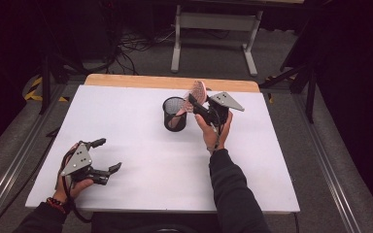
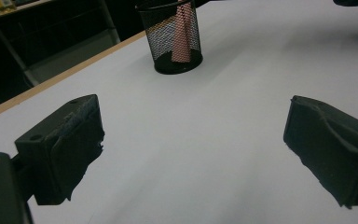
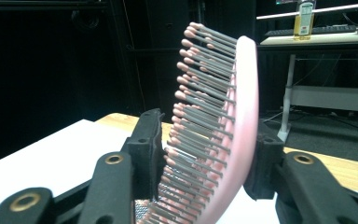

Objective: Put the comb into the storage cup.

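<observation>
Two grippers are seen in the high view. At lower left, the left gripper (image 1: 106, 155) is held wide open, empty. At upper centre, a pink hairbrush (image 1: 197, 92) with grey, pink-tipped bristles is kept between the right gripper (image 1: 193, 100) pads, its handle lowered into the black mesh cup (image 1: 174, 114).

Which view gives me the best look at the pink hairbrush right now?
The right gripper view: the hairbrush stands close up between that gripper's jaws, bristles and pink back clear. The high view shows it small, its head above the mesh cup. The left gripper view shows the pink handle through the mesh.
</observation>
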Motion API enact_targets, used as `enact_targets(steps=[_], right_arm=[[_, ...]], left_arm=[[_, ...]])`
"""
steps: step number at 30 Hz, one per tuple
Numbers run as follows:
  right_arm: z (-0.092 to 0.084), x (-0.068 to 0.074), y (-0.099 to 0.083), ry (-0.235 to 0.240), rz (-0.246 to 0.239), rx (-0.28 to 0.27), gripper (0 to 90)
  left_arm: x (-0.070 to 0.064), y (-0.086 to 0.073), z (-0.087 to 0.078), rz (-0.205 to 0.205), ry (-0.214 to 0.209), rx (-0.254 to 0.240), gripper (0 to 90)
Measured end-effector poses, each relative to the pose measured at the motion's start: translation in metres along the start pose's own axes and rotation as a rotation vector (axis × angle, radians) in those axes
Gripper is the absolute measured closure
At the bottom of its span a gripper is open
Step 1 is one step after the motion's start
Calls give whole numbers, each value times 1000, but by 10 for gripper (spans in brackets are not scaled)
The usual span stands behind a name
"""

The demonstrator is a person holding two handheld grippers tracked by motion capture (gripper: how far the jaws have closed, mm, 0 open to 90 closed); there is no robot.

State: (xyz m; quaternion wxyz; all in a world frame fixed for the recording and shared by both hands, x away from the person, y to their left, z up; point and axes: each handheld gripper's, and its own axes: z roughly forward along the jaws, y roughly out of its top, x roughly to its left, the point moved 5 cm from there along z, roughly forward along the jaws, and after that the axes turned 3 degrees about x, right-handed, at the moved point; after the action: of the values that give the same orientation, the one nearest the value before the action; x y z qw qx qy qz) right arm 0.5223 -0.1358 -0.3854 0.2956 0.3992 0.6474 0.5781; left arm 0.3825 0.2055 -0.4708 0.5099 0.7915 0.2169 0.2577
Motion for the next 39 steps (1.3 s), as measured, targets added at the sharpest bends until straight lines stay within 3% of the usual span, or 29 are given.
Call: enact_targets(steps=[19,26,39], right_arm=[[-3,-7,-4,-19,3,37,398],[-5,-6,-4,-25,-13,47,356],[-13,-1,4,-36,-83,41,329]], left_arm=[[-1,0,1,2,-1,5,58],[-1,0,1,0,-3,4,58],[-1,-1,2,7,-5,12,58]])
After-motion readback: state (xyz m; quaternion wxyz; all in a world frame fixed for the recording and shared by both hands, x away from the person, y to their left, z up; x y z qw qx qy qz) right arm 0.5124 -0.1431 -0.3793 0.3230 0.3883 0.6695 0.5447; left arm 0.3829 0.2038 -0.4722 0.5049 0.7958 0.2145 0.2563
